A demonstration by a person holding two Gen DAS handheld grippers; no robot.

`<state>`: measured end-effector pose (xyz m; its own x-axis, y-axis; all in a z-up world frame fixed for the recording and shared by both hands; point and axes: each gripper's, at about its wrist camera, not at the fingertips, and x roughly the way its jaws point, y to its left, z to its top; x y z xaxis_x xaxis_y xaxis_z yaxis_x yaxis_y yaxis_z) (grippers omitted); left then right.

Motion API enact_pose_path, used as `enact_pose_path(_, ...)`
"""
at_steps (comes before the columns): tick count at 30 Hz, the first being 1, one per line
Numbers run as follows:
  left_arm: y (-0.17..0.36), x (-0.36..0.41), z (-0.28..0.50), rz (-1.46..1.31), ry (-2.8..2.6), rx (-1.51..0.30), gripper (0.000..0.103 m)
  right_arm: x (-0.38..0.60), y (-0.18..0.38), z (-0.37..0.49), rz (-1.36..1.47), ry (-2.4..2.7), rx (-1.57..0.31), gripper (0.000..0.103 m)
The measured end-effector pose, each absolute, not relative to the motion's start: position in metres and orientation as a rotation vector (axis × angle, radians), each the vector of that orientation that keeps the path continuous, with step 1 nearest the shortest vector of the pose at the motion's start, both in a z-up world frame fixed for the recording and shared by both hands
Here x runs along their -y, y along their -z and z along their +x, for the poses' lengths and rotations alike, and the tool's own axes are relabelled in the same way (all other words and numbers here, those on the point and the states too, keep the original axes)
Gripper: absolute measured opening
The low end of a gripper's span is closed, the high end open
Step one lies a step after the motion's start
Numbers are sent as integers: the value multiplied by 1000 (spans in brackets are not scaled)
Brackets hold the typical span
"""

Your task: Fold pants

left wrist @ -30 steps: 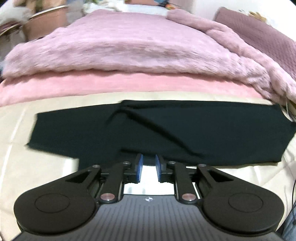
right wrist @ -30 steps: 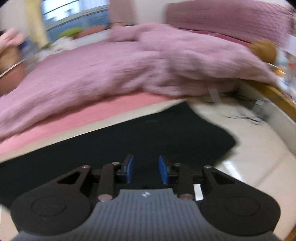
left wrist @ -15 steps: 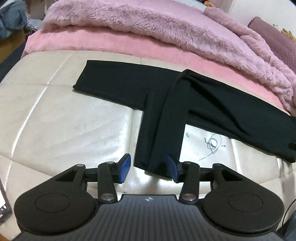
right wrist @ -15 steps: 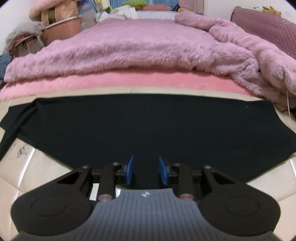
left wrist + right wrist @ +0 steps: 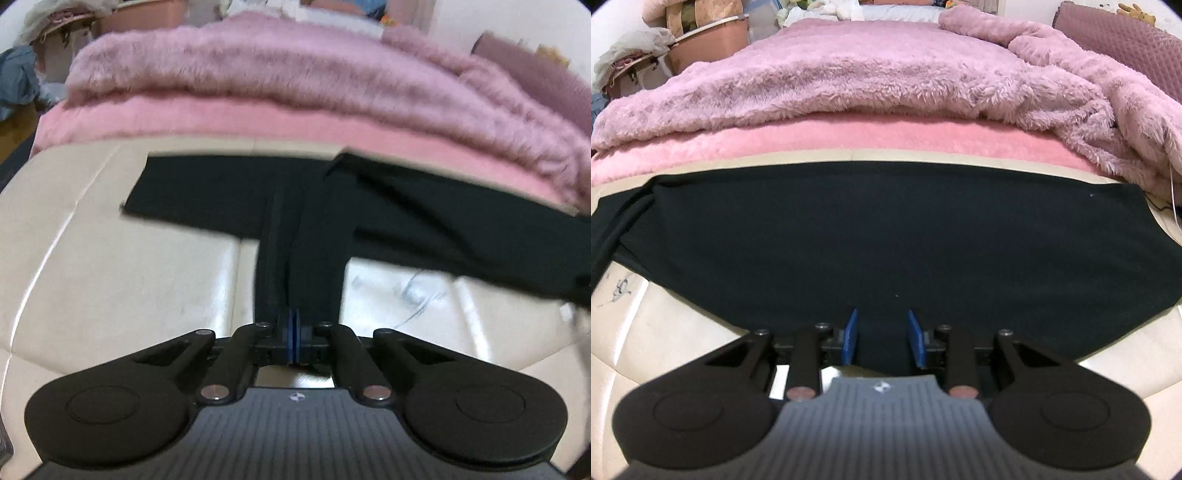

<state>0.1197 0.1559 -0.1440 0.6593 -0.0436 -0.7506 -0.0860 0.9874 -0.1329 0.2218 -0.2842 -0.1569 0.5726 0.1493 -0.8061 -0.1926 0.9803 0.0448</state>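
Observation:
Black pants (image 5: pixel 406 221) lie spread on a cream padded bench (image 5: pixel 110 295). One leg runs left along the far edge; the other leg (image 5: pixel 299 266) bends toward me. My left gripper (image 5: pixel 294 334) is shut on the hem of that near leg. In the right wrist view the wide upper part of the pants (image 5: pixel 886 240) fills the middle. My right gripper (image 5: pixel 881 336) is open, its blue pads over the near edge of the fabric, nothing held.
A fluffy pink blanket (image 5: pixel 868 74) on a pink bed cover (image 5: pixel 849 136) lies right behind the bench. A basket and clutter (image 5: pixel 701 40) stand at the far left. Pen scribbles (image 5: pixel 417 295) mark the bench. A purple headboard cushion (image 5: pixel 1126 33) is at the far right.
My left gripper moved in on the near leg's hem and shut on it; it was open half a second ago. The right gripper has stayed open at the pants' near edge.

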Motion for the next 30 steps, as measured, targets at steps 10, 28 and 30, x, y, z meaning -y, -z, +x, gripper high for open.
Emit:
enact_pose_path(10,26,-204,156,-169,26,-750,0,297,158,231,-72,-156,-929,27)
enact_pose_path(28,136,-310,347,-115,-136,-1176,0,309,155,259,-86,-100,-881,27)
enact_pose_path(30,149,-312,349,-125,-155,-1185,1,311,157,259,-90,-98,-887,27)
